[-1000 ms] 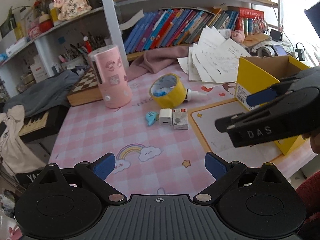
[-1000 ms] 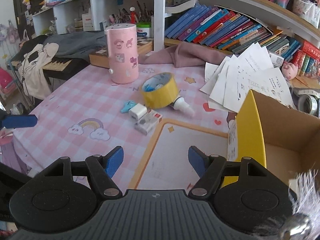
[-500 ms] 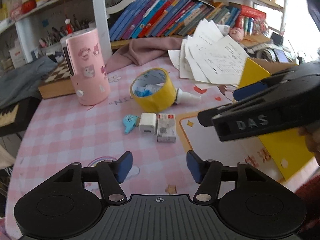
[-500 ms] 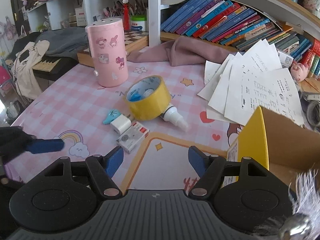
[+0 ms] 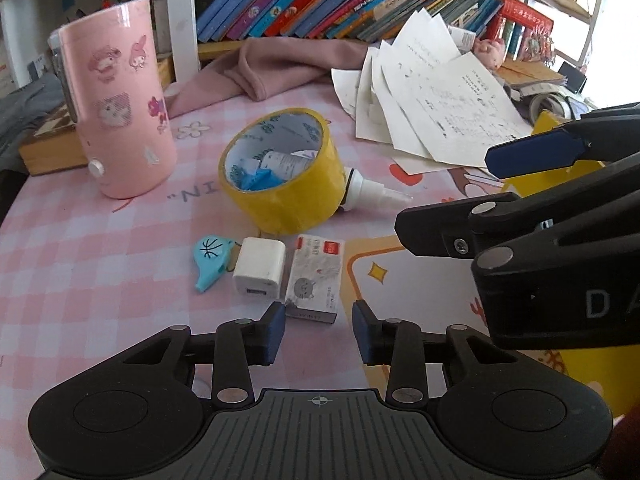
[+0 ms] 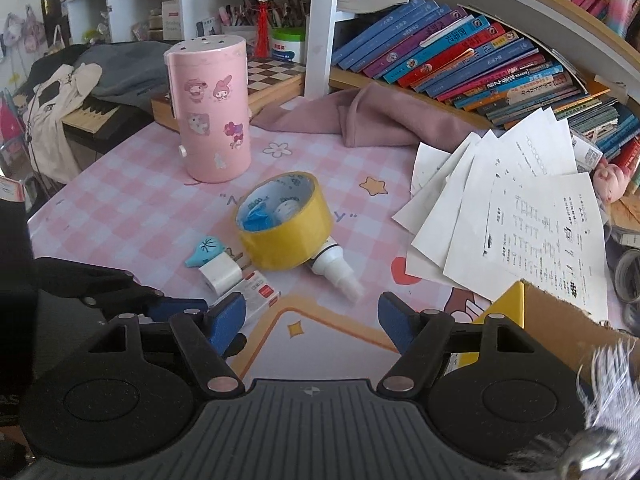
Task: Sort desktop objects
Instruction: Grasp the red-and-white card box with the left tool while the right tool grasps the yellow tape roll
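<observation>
The yellow cardboard box (image 6: 520,312) sits at the right edge of the pink checked desk mat (image 5: 100,248), well right of the yellow tape roll (image 5: 284,172), and is presumably where the small things are to go. The pink sticker-covered canister (image 5: 120,116) stands upright to the left of the tape roll, and a fan of printed papers (image 5: 432,92) lies behind and to its right. The tape roll rests on its side with a white nozzle bottle (image 5: 372,194) poking out past it on the box side.

Over the last second the left gripper (image 5: 319,330) has closed in on the cluster just in front of the tape roll: from well back over the rainbow print it now sits low, its blue pads narrowed from wide apart to a span little wider than the small white card box with a cat print (image 5: 316,280). The jaws are still parted and hold nothing; the near end of the card box lies between the pad tips. The white USB charger plug (image 5: 260,270) touches the card box on the side away from the yellow box, with the blue whistle-shaped trinket (image 5: 210,258) beyond it.

The right gripper (image 6: 312,318) has drifted forward, spread wide and empty, beside the yellow box. The card box looks like the first pick; the charger pressed against it may get nudged.
</observation>
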Motion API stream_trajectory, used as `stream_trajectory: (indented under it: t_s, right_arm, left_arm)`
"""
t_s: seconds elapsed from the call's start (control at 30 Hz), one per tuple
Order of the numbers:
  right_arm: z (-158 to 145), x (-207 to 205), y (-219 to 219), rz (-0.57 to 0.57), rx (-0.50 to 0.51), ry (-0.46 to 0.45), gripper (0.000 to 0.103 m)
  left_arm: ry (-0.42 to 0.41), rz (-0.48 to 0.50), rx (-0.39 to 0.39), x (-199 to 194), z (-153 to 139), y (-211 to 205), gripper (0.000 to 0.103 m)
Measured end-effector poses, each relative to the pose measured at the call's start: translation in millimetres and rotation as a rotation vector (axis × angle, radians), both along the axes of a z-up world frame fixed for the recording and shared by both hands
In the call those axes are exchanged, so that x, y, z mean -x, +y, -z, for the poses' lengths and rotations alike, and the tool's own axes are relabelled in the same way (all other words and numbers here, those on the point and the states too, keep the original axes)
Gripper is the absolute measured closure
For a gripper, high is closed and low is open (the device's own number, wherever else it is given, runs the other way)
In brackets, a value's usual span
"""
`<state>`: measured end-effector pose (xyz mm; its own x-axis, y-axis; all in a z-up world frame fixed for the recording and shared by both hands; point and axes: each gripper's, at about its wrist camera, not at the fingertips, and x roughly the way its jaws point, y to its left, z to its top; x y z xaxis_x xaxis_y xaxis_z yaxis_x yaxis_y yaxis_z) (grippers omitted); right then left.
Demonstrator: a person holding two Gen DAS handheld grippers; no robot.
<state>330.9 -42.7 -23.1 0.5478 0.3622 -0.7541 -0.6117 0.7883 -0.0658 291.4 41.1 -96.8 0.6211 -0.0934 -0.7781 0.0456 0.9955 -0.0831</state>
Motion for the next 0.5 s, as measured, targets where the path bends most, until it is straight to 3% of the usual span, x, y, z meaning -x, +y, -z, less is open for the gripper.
stream_trajectory:
  t_s: [0.37, 0.5]
  right_arm:
    - [1, -36, 32, -0.086, 0.043, -0.04, 0.026]
    - [10, -58, 52, -0.218, 0.066, 0.056, 0.019]
  left_arm:
    - [-0.004, -0.043, 0.031, -26, 1, 7, 0.062]
    - [-0.006, 0.034, 0.026, -28, 3, 1, 0.038]
